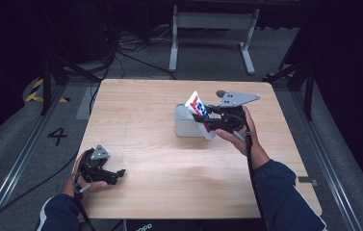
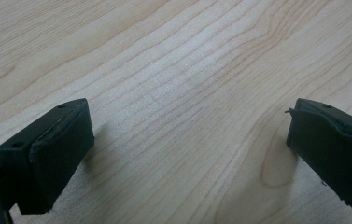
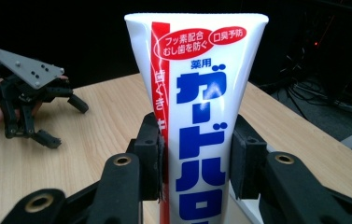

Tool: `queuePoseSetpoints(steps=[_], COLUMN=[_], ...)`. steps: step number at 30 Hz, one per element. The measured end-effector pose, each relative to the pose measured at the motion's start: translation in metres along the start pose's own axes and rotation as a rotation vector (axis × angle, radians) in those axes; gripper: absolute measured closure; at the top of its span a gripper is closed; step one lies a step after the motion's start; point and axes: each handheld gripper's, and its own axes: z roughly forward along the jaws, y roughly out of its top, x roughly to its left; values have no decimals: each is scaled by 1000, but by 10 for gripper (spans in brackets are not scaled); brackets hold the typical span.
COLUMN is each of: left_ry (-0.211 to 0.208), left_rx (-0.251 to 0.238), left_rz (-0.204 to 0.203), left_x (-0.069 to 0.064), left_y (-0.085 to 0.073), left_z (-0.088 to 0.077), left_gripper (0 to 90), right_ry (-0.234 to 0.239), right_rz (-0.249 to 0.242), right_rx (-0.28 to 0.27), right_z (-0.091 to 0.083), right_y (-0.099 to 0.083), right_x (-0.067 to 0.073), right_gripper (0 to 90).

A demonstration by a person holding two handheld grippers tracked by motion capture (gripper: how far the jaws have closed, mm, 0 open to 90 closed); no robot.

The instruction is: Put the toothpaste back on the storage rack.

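A white toothpaste tube [image 1: 196, 103] [image 3: 201, 116] with red and blue print is tilted, crimped end up, over a small grey bin [image 1: 185, 127] near the middle of the wooden table [image 1: 169, 168]. My right gripper [image 1: 203, 118] [image 3: 194, 154] is shut on it, its black pads pressing the tube's two sides. The tube's cap end is hidden below the jaws. My left gripper [image 1: 118, 175] [image 2: 187, 149] rests low at the table's front left corner, open, with bare wood between its jaws. In the right gripper view, the left gripper [image 3: 66, 122] is far off at the left.
The table's front and left edges run close to the left hand. Beyond the far edge stand a white metal frame [image 1: 213, 29] and loose cables [image 1: 126, 48] on the grey floor. A floor rail [image 1: 15, 159] runs along the left, with a painted 4 [image 1: 57, 135] beside it.
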Motion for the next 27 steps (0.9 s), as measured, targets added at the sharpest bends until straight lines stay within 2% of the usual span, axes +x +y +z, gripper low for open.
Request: queuePoseSetpoints(steps=[3,6,11,16,18,20,27], left_ry=[0,1,1,1,0,1,0], left_rx=[-1,-3,-5,-4,-5,-3,-4], left_rz=[0,1,0,0,0,0,-1], left_x=[0,0,0,0,0,0,0], left_y=[0,0,0,0,0,0,0], left_z=[0,0,0,0,0,0,0], left_gripper=[12,13,14,14,14,14,14], right_ry=[-4,-35,-52,-66,-68,-60,-65], right_rz=[1,-10,12,11,6,21,16], right_rx=[2,3,-13,8,1,-8,3], right_z=[3,6,12,22,26,31,42], right_y=[4,9,12,18,19,19,24], right_x=[-4,-7,-15,-22,-24,-27,-35], right_gripper=[627,629,631,631,631,632,632])
